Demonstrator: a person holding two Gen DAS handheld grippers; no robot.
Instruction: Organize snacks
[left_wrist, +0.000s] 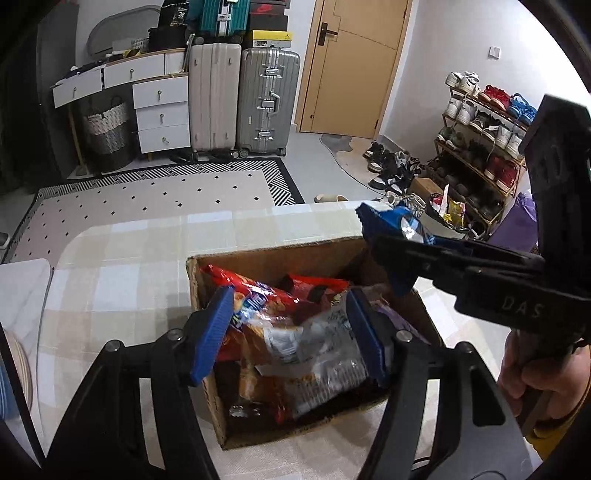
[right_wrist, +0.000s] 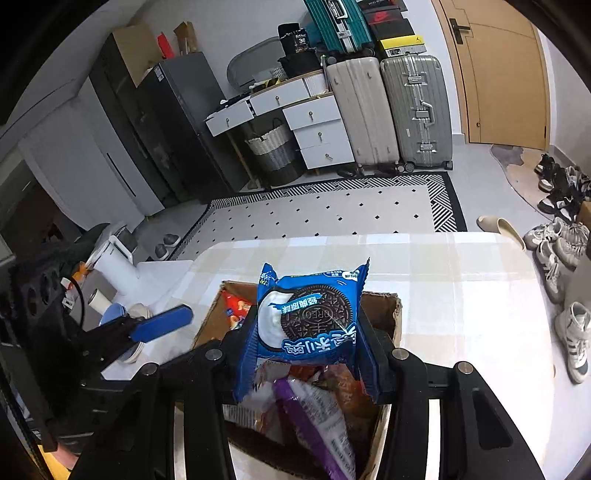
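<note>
An open cardboard box (left_wrist: 258, 258) (right_wrist: 384, 299) stands on the checked tablecloth, full of snack packets. Among them are red packets (left_wrist: 258, 288) and a silver-and-purple packet (left_wrist: 317, 350) (right_wrist: 314, 406). My left gripper (left_wrist: 290, 317) hovers over the box's near left side. It is open, its blue pads apart, and nothing is pressed between them. In the right wrist view only one blue finger (right_wrist: 162, 325) of it shows, left of the box. My right gripper (right_wrist: 306, 343) (left_wrist: 384, 254) is shut on a blue Oreo packet (right_wrist: 306, 314) (left_wrist: 391, 221), held above the box.
The table (left_wrist: 129, 258) (right_wrist: 461, 295) has bare cloth left of and behind the box. A white side surface (right_wrist: 155, 273) with cups and a bottle stands to its left. A person's hand (left_wrist: 535, 380) grips the right tool. Shoe rack (left_wrist: 480, 147), suitcases (left_wrist: 240, 99) and rug lie beyond.
</note>
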